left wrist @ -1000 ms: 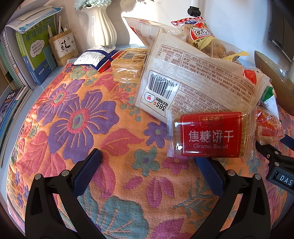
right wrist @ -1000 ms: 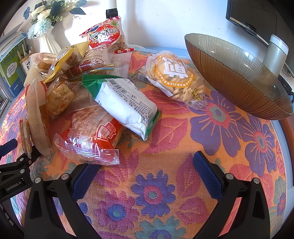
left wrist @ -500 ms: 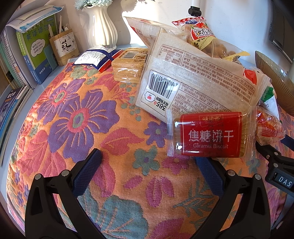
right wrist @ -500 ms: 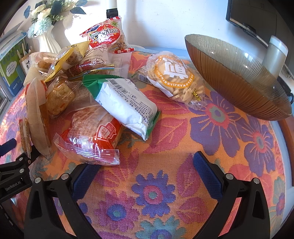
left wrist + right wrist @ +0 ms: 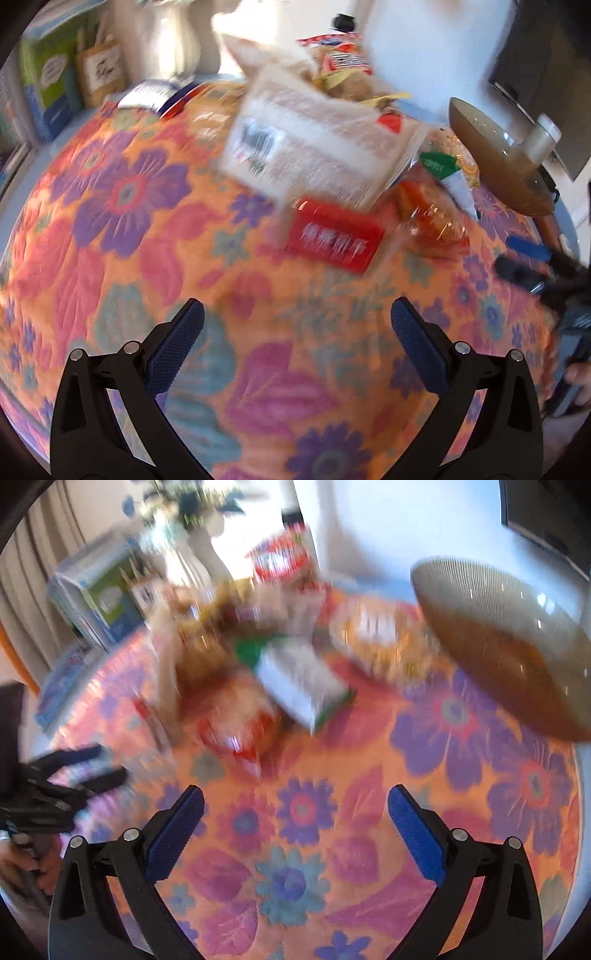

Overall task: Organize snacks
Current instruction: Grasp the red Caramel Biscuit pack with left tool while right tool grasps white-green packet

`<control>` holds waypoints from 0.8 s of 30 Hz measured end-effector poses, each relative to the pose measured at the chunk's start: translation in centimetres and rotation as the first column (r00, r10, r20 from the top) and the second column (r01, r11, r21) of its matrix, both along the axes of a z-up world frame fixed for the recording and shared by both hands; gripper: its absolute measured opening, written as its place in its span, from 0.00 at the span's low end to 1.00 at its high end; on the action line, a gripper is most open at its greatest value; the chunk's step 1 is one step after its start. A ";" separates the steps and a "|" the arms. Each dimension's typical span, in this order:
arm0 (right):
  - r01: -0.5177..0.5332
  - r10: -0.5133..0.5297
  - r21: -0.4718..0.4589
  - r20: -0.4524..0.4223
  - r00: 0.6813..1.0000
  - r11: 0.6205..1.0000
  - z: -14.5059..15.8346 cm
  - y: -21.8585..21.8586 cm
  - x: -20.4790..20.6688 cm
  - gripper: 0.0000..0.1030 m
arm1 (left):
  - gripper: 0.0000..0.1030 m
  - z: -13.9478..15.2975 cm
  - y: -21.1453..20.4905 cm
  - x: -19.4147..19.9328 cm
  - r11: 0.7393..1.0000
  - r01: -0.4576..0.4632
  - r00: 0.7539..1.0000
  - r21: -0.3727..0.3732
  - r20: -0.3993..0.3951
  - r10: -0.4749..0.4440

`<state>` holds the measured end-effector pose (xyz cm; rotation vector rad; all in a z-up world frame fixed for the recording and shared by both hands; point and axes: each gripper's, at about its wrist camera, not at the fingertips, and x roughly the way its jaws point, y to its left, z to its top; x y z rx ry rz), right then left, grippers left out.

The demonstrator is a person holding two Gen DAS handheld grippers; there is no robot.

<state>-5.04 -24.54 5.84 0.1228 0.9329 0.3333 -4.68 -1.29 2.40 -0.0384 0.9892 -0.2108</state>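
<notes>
A woven floral tablecloth (image 5: 122,229), orange with purple and pink blooms, covers the whole table; both views are smeared by motion blur. At its right side stands one wide, shallow brown glass bowl (image 5: 509,653) with fine ribbing on its outer wall. The snack pile (image 5: 332,147) lies at the middle of the cloth, just beside the bowl: crinkled plastic packets heaped loosely, too blurred to count. The largest is a flat beige packet (image 5: 317,147) with a barcode label, its print unreadable. Against its near edge lies a red biscuit pack (image 5: 334,240) with white characters that cannot be read. Next to it rests a white pillow-shaped packet with green ends (image 5: 301,679). One white ribbed vase (image 5: 197,559) stands behind the pile. The left gripper (image 5: 295,321) hangs over bare cloth, blue textured pads wide apart, holding nothing. The right gripper (image 5: 295,805) is likewise spread wide and empty.
</notes>
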 end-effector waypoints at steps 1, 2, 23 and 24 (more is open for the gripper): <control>0.001 -0.001 0.015 0.017 1.000 1.000 0.5 -0.4 0.6 0.95 | 0.97 0.2 -0.7 0.4 1.000 0.007 1.000 0.029 0.022 -0.008; -0.009 0.008 0.025 0.037 0.999 1.000 1.1 -0.6 1.5 0.95 | 0.97 0.4 -1.2 0.8 0.999 0.022 0.999 0.047 0.035 -0.023; -0.061 0.042 0.244 0.083 0.996 0.968 6.0 -2.1 4.9 0.41 | 0.64 7.5 -4.8 0.9 0.992 0.068 0.975 0.101 0.202 -0.088; -0.053 0.030 0.240 0.098 0.995 0.969 7.1 -2.4 5.2 0.41 | 0.64 8.9 -5.8 1.7 0.991 0.085 0.969 0.103 0.225 -0.106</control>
